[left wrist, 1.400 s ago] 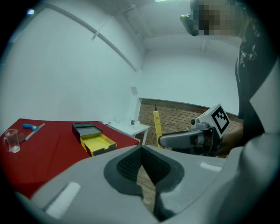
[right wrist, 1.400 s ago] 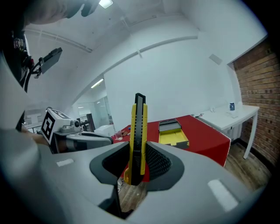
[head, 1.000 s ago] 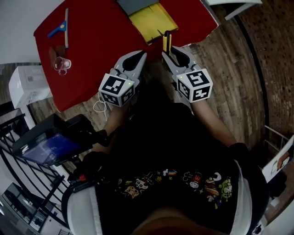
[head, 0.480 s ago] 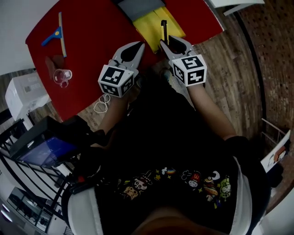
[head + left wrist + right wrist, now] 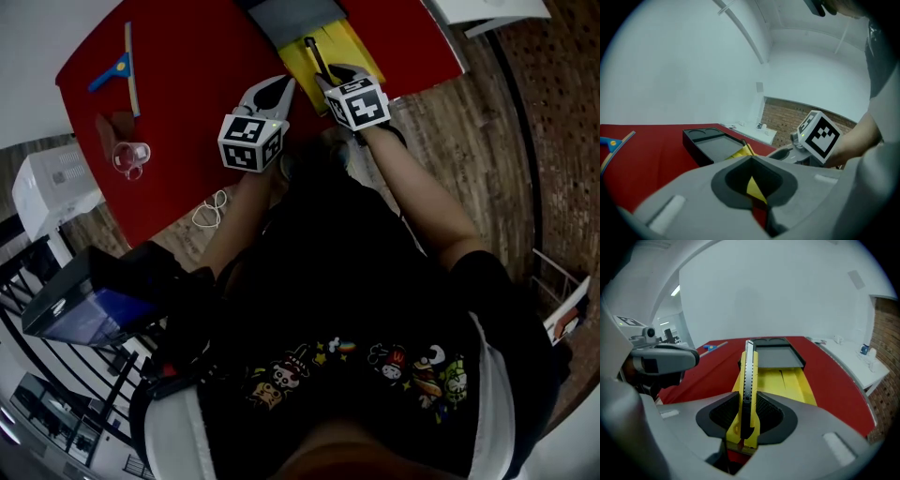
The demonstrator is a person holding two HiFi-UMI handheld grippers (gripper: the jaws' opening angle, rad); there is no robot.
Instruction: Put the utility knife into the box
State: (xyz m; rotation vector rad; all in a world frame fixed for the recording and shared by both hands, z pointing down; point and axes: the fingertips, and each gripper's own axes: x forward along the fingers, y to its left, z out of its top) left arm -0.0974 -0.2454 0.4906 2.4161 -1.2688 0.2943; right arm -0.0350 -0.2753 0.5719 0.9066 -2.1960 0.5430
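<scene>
The utility knife is yellow and black, and my right gripper is shut on its rear end. Its front end reaches out over the yellow box at the far side of the red table. In the right gripper view the knife stands on edge between the jaws of the right gripper, pointing at the yellow box and the dark grey tray behind it. My left gripper is shut and holds nothing, just left of the right one. Its camera shows the tray.
A blue-handled tool and a clear cup lie at the table's left. A white cable is on the wooden floor near the table's front edge. A white appliance stands at the left.
Both grippers have moved forward over the table. The knife, once at the table's front edge, now hangs above the yellow box.
</scene>
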